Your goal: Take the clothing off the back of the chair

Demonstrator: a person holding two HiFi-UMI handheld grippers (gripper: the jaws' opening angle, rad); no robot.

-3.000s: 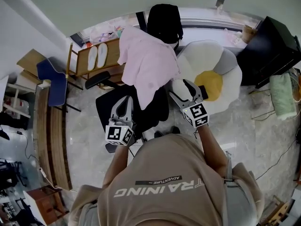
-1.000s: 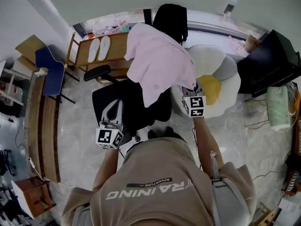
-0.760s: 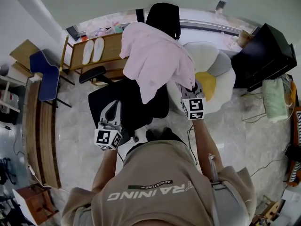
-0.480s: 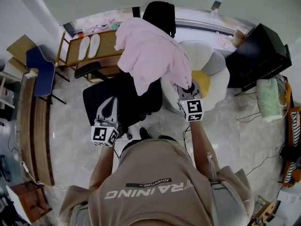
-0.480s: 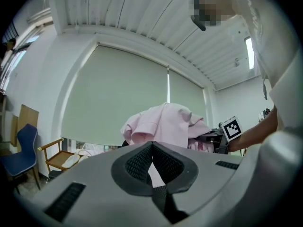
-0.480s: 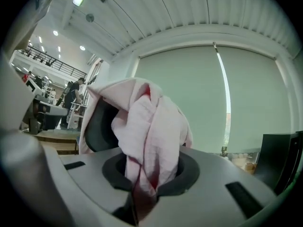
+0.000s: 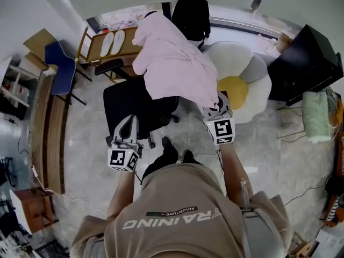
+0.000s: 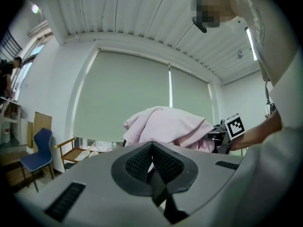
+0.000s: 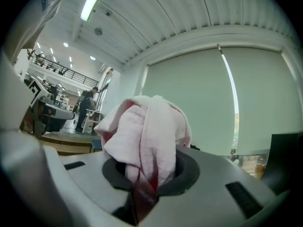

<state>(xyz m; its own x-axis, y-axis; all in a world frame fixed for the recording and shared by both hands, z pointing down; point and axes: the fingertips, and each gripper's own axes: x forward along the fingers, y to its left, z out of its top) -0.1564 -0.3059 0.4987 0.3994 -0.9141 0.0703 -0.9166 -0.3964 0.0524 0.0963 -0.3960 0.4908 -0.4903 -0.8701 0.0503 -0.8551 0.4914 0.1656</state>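
Observation:
A pink garment (image 7: 174,63) is draped over the back of a black office chair (image 7: 131,104), below its headrest (image 7: 191,15). My right gripper (image 7: 219,104) is shut on the garment's lower right hem, and the cloth is stretched from the chair back out to it. In the right gripper view the bunched pink cloth (image 9: 147,131) fills the closed jaws of the right gripper (image 9: 146,176). My left gripper (image 7: 128,123) hovers in front of the seat, shut and empty. In the left gripper view the left gripper (image 8: 151,150) points at the pink garment (image 8: 165,126).
A white flower-shaped cushion seat (image 7: 252,74) with a yellow centre stands just right of the chair. A wooden chair (image 7: 110,44) holding slippers and a blue chair (image 7: 59,69) are at the left, along with a wooden bench (image 7: 48,133). A black cabinet (image 7: 306,61) is at the right.
The right gripper has drawn back and up with the hem, so the garment now spreads out from the chair back instead of hanging over the seat. The left gripper has also drawn back.

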